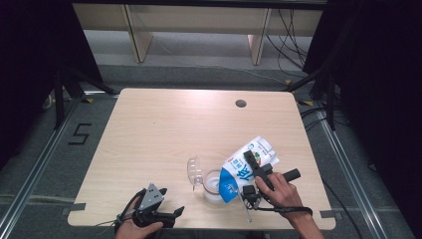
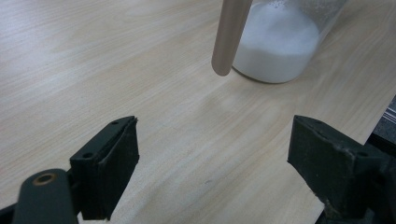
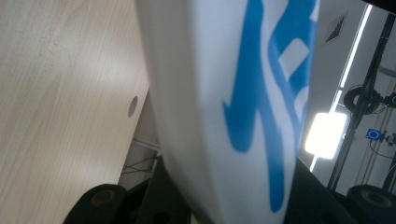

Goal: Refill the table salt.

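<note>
A white and blue carton (image 1: 247, 167) hangs tilted over the table, its lower blue end above a clear jar (image 1: 213, 185) that holds something white. My right gripper (image 1: 252, 163) is shut on the carton's middle, a hand behind it. In the right gripper view the carton (image 3: 219, 93) fills the space between the jaws, with my right gripper (image 3: 224, 207) clamped on it. My left gripper (image 1: 171, 215) lies at the table's front edge, open and apart from the jar. In the left gripper view my left gripper (image 2: 212, 168) holds nothing, and the jar (image 2: 280, 42) stands ahead of it.
A clear lid (image 1: 193, 171) stands on edge just left of the jar. A pale thin stick (image 2: 229, 37) crosses in front of the jar. The wooden table (image 1: 164, 129) has a round cable hole (image 1: 241, 103) at the back right.
</note>
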`<state>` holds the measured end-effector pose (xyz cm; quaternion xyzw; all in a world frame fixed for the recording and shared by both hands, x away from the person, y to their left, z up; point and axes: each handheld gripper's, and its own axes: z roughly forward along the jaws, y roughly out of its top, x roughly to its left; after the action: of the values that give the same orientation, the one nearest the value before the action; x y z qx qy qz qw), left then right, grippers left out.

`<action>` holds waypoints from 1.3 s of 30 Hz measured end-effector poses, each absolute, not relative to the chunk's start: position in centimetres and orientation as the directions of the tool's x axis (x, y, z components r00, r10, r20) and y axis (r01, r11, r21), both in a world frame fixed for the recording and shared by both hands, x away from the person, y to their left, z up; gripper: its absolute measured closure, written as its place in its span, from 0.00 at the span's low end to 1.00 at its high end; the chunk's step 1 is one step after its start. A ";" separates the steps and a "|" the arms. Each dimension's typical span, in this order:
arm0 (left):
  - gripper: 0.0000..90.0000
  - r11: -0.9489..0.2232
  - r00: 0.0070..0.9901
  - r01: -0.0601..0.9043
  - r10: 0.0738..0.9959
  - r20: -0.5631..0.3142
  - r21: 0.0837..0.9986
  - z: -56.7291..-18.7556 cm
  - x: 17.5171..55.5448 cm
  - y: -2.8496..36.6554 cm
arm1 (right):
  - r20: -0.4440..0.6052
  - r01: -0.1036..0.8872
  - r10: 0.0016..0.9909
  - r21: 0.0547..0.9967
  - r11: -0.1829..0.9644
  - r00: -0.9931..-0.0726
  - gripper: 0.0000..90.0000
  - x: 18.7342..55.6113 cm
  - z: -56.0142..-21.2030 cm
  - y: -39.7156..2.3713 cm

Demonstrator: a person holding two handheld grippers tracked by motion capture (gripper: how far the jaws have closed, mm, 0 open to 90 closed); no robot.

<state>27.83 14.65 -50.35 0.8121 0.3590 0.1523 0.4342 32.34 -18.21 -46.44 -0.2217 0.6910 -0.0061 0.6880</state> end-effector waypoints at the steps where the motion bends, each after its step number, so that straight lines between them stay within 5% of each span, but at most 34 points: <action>1: 0.18 -0.364 0.695 0.451 0.716 -0.065 0.815 -50.4 27.8 14.6 | -0.954 -0.301 -0.297 -0.295 0.907 0.039 0.87 32.4 -46.6 -18.3; 7: 0.18 -0.349 0.691 0.453 0.719 -0.076 0.820 -50.4 27.8 14.5 | -0.939 -0.317 -0.336 -0.342 0.885 0.074 0.87 32.4 -46.2 -18.1; 26: 0.18 -0.345 0.692 0.453 0.718 -0.080 0.822 -50.4 27.8 14.6 | -0.961 -0.308 -0.278 -0.267 0.913 0.010 0.87 32.4 -46.3 -18.1; 28: 0.18 -0.373 0.703 0.449 0.709 -0.063 0.812 -50.3 27.9 14.8 | -0.975 -0.299 -0.218 -0.199 0.933 -0.032 0.87 32.2 -46.7 -18.1; 37: 0.18 -0.344 0.692 0.453 0.718 -0.080 0.823 -50.4 27.8 14.6 | -0.973 -0.340 -0.225 -0.192 0.921 -0.059 0.88 32.6 -46.1 -17.9; 39: 0.18 -0.372 0.703 0.448 0.709 -0.064 0.813 -50.3 27.9 14.8 | -0.982 -0.317 -0.160 -0.122 0.940 -0.097 0.88 32.5 -46.4 -18.0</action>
<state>27.87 14.78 -50.28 0.8144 0.3551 0.1500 0.4337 32.51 -17.99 -46.38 -0.1617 0.7381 0.0602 0.6523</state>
